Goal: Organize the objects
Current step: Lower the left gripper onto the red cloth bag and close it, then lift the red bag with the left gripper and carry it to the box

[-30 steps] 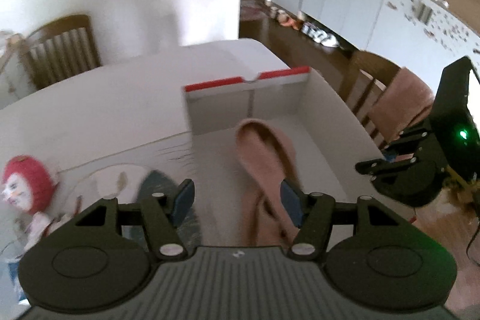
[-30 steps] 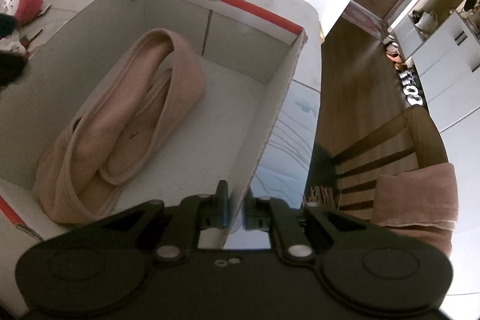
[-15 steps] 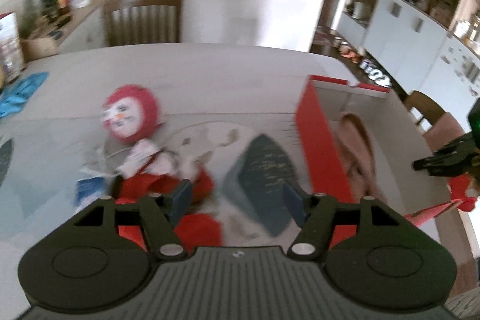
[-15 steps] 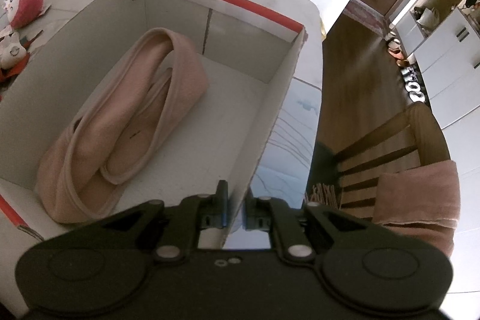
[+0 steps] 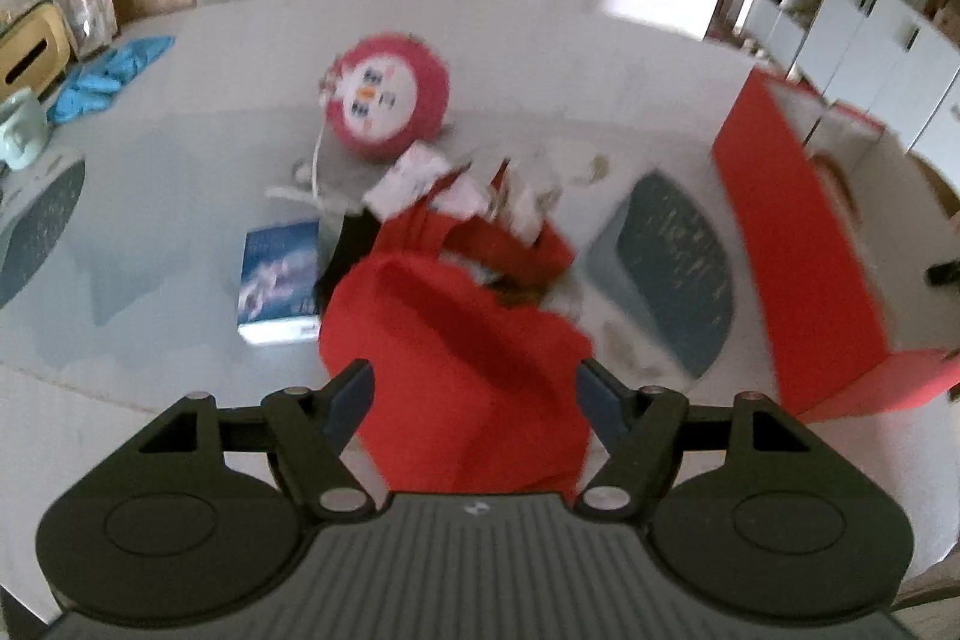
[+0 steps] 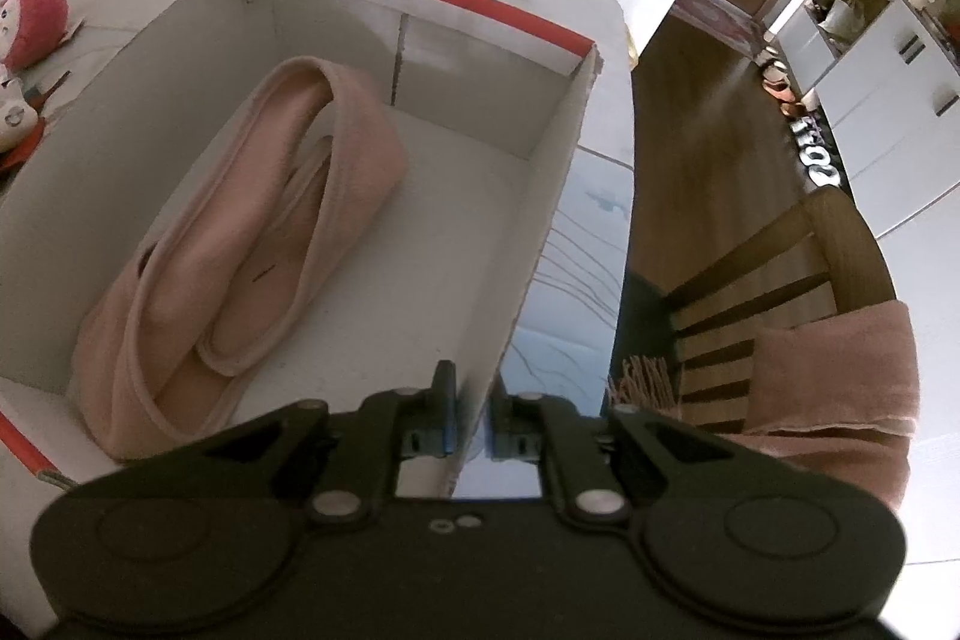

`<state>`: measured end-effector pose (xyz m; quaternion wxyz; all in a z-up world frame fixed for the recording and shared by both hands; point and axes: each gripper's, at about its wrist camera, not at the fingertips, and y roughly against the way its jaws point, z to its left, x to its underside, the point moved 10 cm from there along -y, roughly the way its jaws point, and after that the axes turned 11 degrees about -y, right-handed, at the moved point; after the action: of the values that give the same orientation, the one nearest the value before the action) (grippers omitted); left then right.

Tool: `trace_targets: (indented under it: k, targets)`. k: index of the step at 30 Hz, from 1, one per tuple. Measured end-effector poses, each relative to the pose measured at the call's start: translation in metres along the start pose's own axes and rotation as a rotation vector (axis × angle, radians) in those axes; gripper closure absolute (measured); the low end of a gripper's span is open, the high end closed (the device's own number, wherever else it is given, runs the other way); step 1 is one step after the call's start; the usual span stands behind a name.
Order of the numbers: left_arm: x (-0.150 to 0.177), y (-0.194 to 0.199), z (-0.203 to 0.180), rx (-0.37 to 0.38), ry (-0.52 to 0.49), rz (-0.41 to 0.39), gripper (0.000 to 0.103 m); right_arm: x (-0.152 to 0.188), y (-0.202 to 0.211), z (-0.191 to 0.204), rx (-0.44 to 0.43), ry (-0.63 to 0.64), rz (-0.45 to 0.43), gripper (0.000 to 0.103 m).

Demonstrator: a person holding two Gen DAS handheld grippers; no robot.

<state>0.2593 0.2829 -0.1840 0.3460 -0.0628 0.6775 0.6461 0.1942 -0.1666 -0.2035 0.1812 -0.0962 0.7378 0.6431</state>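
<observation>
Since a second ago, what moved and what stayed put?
The left gripper swung away from the box, which now sits at the right edge of its view, and now points at the red doll; its jaws are opening, gripping nothing. The right gripper stayed pinched on the box wall, and the pink scarf still lies inside.

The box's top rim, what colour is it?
Red, over white inner walls; the box rim shows best in the right wrist view.
</observation>
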Motion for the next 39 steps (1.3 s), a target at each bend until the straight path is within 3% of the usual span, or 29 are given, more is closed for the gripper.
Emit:
trace_targets:
  k: [8,16,25,32,39]
  targets:
    - [0.026,-0.043,0.011,-0.001,-0.003,0.098,0.030,0.001,0.000,0.001,0.023,-0.019,-0.001,0.094]
    - [0.031,-0.048,0.014,0.044,0.012,0.085,0.032,0.002,-0.003,0.001,0.061,-0.042,0.007,0.092]
    - [0.032,-0.043,0.013,0.043,-0.019,0.085,0.089,0.004,-0.002,0.003,0.086,-0.026,0.006,0.091]
    - [0.014,-0.015,0.008,0.057,0.004,0.022,0.099,0.004,-0.001,0.002,0.064,-0.018,0.003,0.091]
    - [-0.020,0.022,-0.015,0.061,0.010,-0.059,0.099,0.005,-0.001,0.000,0.025,-0.012,0.008,0.092]
